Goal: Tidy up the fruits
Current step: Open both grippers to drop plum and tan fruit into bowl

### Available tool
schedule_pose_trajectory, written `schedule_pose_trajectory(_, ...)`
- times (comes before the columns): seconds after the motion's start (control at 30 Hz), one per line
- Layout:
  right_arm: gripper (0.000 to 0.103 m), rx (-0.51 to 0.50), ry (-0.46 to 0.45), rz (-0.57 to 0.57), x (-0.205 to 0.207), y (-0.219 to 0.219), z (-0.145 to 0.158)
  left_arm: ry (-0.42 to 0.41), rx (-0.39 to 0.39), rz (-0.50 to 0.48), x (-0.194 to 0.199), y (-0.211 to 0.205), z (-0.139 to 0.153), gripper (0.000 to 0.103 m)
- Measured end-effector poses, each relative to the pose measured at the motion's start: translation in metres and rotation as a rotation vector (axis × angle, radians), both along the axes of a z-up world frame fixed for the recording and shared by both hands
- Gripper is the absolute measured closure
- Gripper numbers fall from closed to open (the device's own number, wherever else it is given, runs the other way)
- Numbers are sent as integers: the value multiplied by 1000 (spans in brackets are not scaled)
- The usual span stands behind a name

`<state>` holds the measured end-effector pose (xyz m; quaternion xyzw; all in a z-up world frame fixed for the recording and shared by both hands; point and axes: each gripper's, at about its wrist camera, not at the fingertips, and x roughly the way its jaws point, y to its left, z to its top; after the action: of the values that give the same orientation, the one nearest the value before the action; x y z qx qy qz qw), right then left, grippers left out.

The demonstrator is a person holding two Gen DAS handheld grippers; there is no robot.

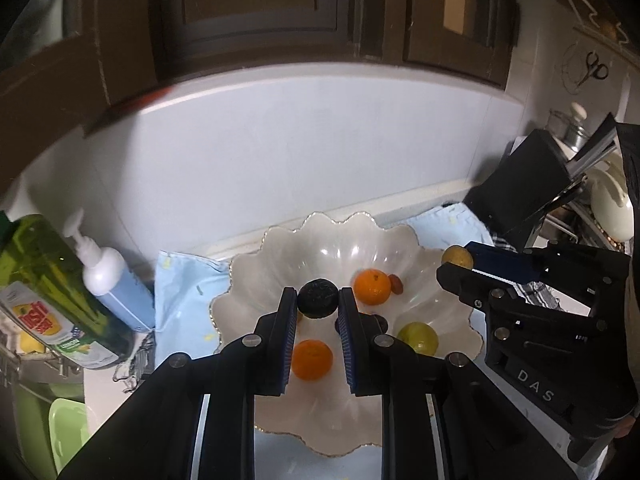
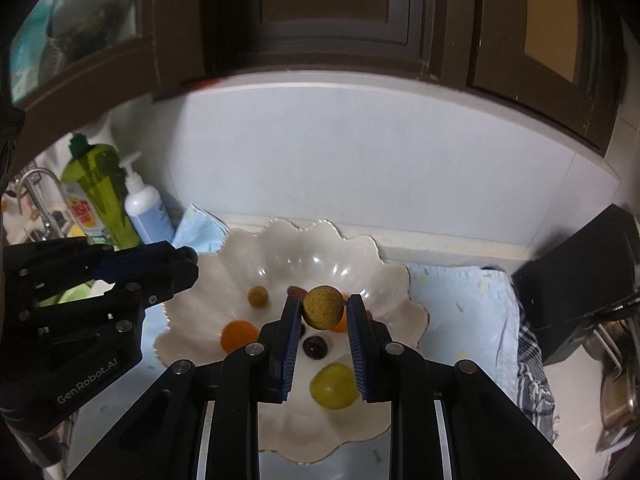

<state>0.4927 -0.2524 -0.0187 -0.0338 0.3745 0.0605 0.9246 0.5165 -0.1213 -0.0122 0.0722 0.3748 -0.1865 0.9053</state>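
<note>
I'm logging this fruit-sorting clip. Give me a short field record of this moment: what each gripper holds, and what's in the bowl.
left gripper: shut on dark round fruit, above bowl
right gripper: shut on brownish-yellow fruit, above bowl
bowl: white, scalloped, on light blue cloth
in bowl: two oranges, green fruit, dark fruit, a few smaller pieces

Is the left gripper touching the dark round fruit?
Touching. The left wrist view shows the left gripper with both blue pads pressed against the sides of the dark round fruit, held above the white bowl.

green dish soap bottle (image 1: 60, 288) beside white pump bottle (image 1: 110, 276); scissors (image 1: 595, 67) hang on wall.
</note>
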Motion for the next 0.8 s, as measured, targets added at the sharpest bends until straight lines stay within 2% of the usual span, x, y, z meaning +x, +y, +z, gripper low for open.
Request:
schedule_pose_trajectory(0.23,78,-13,65,-22,19,-10,-18,67,30,-18,23,-10,-15,80)
schedule_pose_trajectory(0.27,77,-13,72,-27,20,-11,-20,71,36,-17,25,-11,-16,78)
schedule_pose_trajectory(0.33,73,-11,89,-40,25,-14,-24,80,44,-14,29,-11,-20,71)
schedule_pose_trajectory(0.4,63,-5,102,-57,27,-17,-27,85,48,-11,31,-10,-22,68)
schedule_pose_trajectory(0.5,61,-4,119,-84,29,-20,-32,82,50,-2,32,-8,-23,62)
schedule_pose_trajectory(0.57,58,3,126,-95,28,-21,-34,76,57,2,30,-6,-22,52)
schedule_pose_trajectory(0.67,48,-9,103,-118,21,-18,-31,39,74,23,22,1,-17,38)
schedule_pose_trajectory(0.8,36,-20,62,-139,7,-11,-24,-16,96,56,10,12,-9,26)
